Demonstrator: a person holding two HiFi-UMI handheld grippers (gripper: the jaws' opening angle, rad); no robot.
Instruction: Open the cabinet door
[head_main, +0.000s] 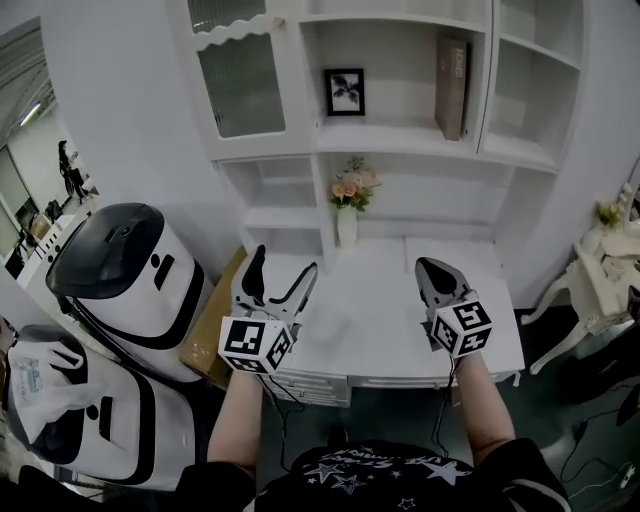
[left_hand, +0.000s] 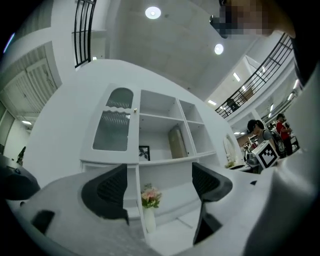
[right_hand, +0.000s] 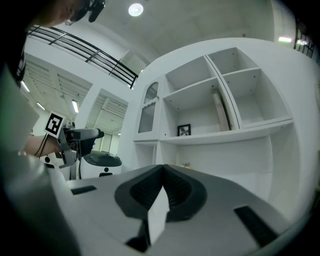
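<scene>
At nine o'clock in the head view, two rounded white-and-black machines (head_main: 125, 270) are seen on the floor. A white plastic bag (head_main: 35, 385) is draped on the nearer one. A brown cardboard box (head_main: 212, 325) is wedged between them and the white bench (head_main: 390, 330). An open hall with a distant standing person (head_main: 72, 170) is glimpsed at ten o'clock.

The left gripper (head_main: 283, 262) is held over the bench's left edge, its jaws spread wide with nothing between them. At eleven o'clock the white-framed frosted-glass cabinet door (head_main: 240, 85) is found closed in the upper left bay of the white shelf unit (head_main: 400, 140), well apart from both grippers.

At twelve o'clock a white vase of pink flowers (head_main: 347, 215) is stood at the back of the bench, below a black-framed picture (head_main: 344, 92). A tan upright book (head_main: 452, 88) is placed at one o'clock; its spine print is too small to be read.

The right gripper (head_main: 432, 268) is held over the bench with its jaws pressed together and empty. Black-and-white square patterns are carried on the marker cubes (head_main: 255, 345). A white curved-legged piece of furniture (head_main: 590, 290) is seen at three o'clock.
</scene>
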